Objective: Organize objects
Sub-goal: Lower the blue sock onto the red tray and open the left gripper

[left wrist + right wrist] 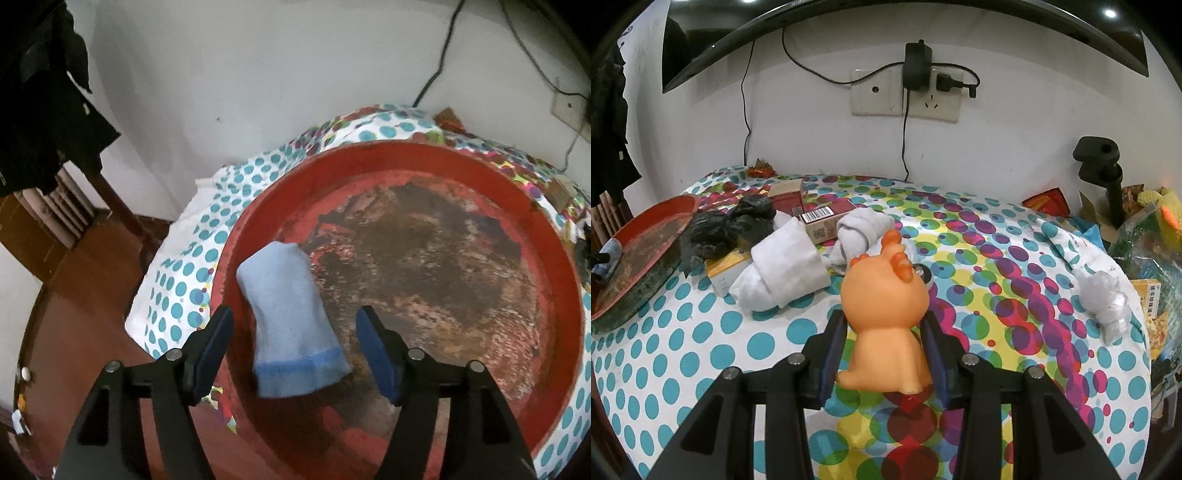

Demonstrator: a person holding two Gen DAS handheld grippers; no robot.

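Note:
A light blue sock [291, 317] with a darker blue cuff lies inside the worn red round tray [554, 266], near its left rim. My left gripper [294, 314] hovers over the sock with a finger on each side. Its pads stand clear of the sock, so it is open. In the right wrist view the same tray [665, 206] sits at the table's left edge, and the blue sock [611, 251] shows in it. My right gripper [882, 317] is shut on an orange rubber animal toy [886, 295], held just above the dotted tablecloth [701, 332].
Behind the toy lie two white sock bundles [786, 273] [860, 229], small cartons [820, 221] and a black plastic bag [731, 225]. A crumpled clear bag [1104, 295] and packets [1145, 240] crowd the right. A wall socket with cables [916, 92] is behind. Wooden floor [81, 295] lies left of the table.

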